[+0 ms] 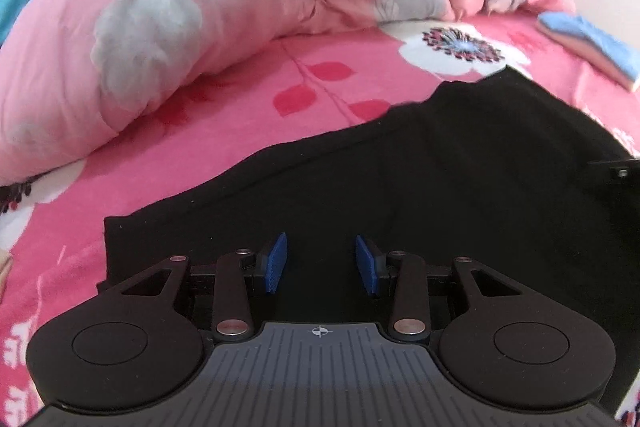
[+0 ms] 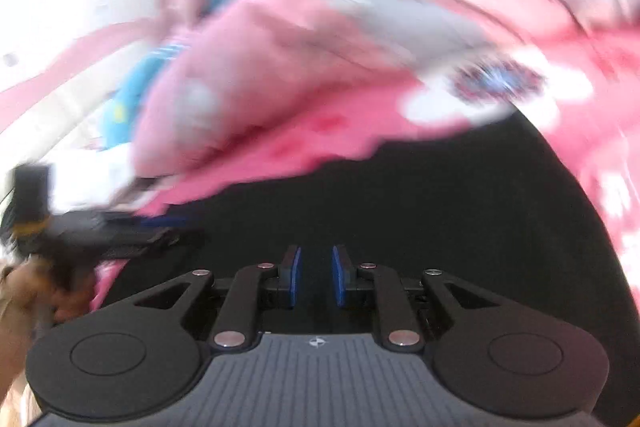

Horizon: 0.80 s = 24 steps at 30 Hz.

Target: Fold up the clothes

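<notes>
While the black fabric garment [image 1: 420, 179] lies spread flat on the bright pink flowered bedsheet [image 1: 224, 107], just in front of the bunched-up pale pink quilt [image 1: 168, 7], I've got both grippers over it with nothing gripped. Left gripper [image 1: 321, 263] jaws are parted fairly wide, right gripper [image 2: 316, 275] jaws show a narrower gap, though that view's badly blurred. Looks like I'm between folds, so next I'd need to pinch an edge.

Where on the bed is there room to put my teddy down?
Free: the pink flowered sheet between the puffy quilt and the black garment. Crowded: the quilt heaped along the back, and the blue folded cloth at the far right.
</notes>
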Tool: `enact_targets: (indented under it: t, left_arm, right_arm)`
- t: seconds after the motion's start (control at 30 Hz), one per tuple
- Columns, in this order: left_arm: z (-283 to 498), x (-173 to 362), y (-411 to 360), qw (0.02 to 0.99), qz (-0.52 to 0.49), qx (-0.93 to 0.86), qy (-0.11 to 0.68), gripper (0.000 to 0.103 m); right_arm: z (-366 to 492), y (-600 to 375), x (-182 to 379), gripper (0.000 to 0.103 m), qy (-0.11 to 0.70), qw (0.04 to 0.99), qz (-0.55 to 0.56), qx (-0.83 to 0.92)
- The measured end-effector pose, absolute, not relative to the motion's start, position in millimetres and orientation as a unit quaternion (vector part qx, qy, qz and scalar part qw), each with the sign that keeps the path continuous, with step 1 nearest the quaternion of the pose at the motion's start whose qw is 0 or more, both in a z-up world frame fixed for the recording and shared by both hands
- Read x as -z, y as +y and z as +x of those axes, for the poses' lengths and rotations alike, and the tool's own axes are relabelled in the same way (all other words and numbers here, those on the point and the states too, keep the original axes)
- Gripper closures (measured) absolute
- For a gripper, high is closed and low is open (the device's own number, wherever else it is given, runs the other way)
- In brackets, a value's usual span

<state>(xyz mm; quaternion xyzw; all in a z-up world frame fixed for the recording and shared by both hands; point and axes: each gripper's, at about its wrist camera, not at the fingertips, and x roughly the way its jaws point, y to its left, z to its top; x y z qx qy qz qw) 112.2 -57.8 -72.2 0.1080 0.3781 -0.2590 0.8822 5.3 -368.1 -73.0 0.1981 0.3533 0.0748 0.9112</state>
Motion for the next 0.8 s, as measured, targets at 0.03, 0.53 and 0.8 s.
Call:
enact_targets:
  t: [0.03,0.53,0.8]
  left_arm:
    - [114.1,71.5,-53.1,0.882,0.093,0.26,0.381,0.064]
    - [116.2,66.9,-26.2,0.897,0.057,0.189,0.397,0.064]
    - [114.2,68.3,-16.0,0.899,0.041,0.188,0.394,0.064]
  right_arm:
    - [-3.5,-389.4,78.9,0.089,0.352,0.906,0.228,-0.055]
    - [71.5,-410.1,80.1,0.089,0.369,0.867,0.321,-0.093]
    - [106.8,-482.5,88.1,0.096,0.343,0.867,0.355,0.063]
